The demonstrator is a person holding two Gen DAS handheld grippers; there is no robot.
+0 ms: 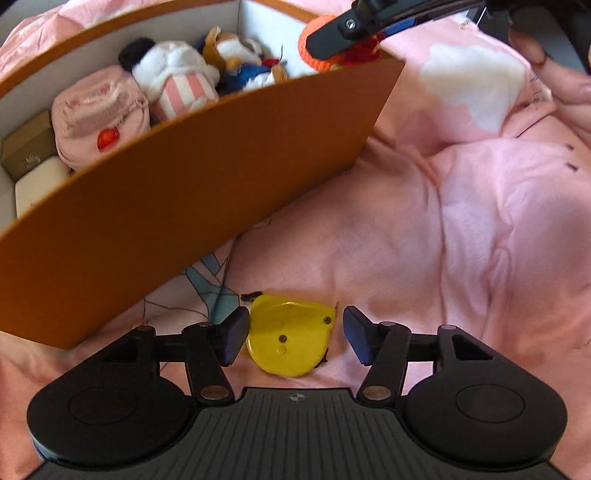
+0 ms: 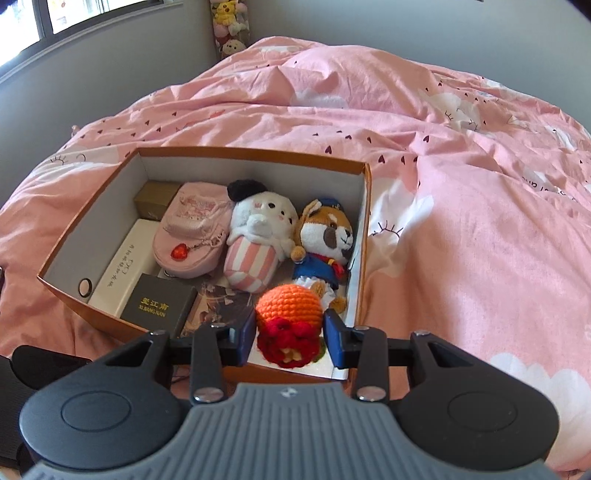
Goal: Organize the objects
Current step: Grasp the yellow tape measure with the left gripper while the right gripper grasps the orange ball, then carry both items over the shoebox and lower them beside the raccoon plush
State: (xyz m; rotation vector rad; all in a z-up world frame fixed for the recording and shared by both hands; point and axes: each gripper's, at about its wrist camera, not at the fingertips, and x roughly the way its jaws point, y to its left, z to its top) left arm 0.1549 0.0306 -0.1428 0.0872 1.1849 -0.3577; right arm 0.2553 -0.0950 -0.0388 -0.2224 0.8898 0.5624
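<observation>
A flat yellow tape measure lies on the pink duvet, just outside the orange box. My left gripper points down over it, open, with a pad on either side; the right pad stands clear of it. My right gripper is shut on an orange crochet toy with red flowers, held over the near right corner of the orange box. In the left wrist view that toy and one finger of the right gripper show above the box's far end.
The box holds a pink pouch, a white striped plush, a fox plush, a black case and white and brown boxes. A person's hand is at the upper right. Rumpled duvet stretches right of the box.
</observation>
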